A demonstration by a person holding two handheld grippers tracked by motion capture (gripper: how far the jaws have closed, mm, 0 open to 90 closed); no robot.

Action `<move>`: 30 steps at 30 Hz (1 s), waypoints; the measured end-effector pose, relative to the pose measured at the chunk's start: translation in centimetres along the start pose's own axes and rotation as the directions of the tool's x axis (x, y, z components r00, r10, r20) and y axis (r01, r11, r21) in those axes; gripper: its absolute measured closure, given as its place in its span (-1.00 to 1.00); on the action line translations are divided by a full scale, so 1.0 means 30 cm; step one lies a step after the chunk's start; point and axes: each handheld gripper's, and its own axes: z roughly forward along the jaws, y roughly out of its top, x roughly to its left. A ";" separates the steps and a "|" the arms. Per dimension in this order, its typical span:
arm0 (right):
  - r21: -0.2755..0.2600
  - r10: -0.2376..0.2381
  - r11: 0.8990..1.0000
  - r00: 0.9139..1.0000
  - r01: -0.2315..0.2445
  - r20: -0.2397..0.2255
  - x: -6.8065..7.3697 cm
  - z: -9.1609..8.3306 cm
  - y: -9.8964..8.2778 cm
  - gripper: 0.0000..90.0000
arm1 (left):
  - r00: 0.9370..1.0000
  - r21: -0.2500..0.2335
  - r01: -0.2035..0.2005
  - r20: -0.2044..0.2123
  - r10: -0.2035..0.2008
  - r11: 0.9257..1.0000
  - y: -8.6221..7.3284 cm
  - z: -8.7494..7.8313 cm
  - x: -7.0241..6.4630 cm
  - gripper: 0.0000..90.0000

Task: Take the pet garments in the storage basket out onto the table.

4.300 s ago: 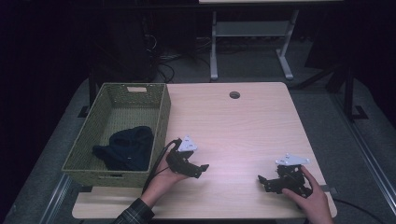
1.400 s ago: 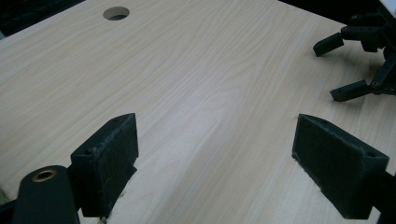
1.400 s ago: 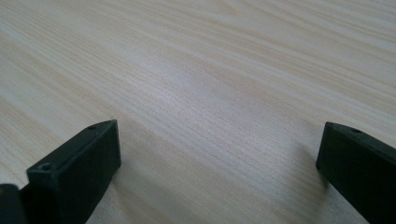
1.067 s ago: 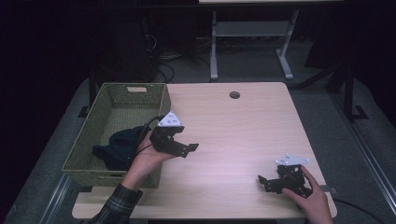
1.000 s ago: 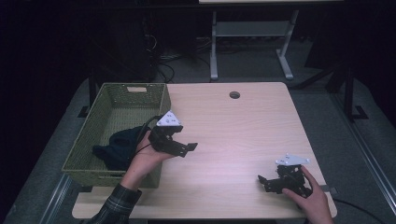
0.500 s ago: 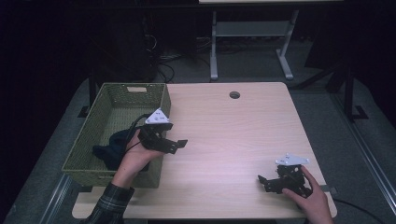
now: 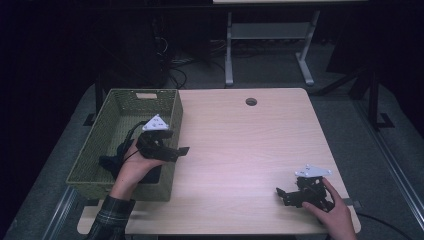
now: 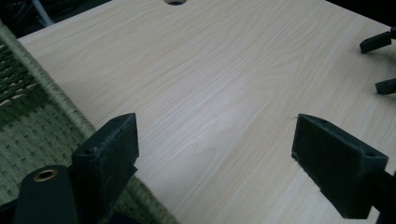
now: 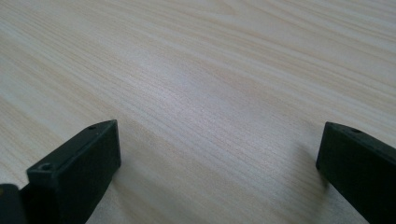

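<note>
Partly hidden: dark cloth in basket, behind left gripper.

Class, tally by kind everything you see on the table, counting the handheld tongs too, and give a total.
Woven green basket: 1
Dark cloth in the basket: 1
Tongs: 2, left tongs and right tongs
Total: 4

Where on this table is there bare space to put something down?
The wood between the basket and the right gripper is bare, up to the round hole. It is crowded at the basket, where the left gripper hangs over dark cloth.
</note>
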 end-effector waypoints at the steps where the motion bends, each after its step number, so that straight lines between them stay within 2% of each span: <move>1: 0.000 0.000 1.000 1.000 0.000 0.000 0.000 0.000 0.000 -1.00 | 1.000 0.000 0.003 -0.004 -0.003 1.000 -0.002 -0.005 0.005 -0.68; 18: 0.000 -0.002 1.000 1.000 0.002 -0.001 -0.001 0.000 0.000 -1.00 | 0.996 -0.017 0.056 -0.069 -0.057 0.998 -0.048 -0.085 0.090 -0.68; 30: 0.000 0.000 1.000 1.000 0.000 -0.001 0.000 0.000 0.000 -1.00 | 0.988 -0.011 0.087 -0.125 -0.088 0.996 -0.089 -0.143 0.154 -0.68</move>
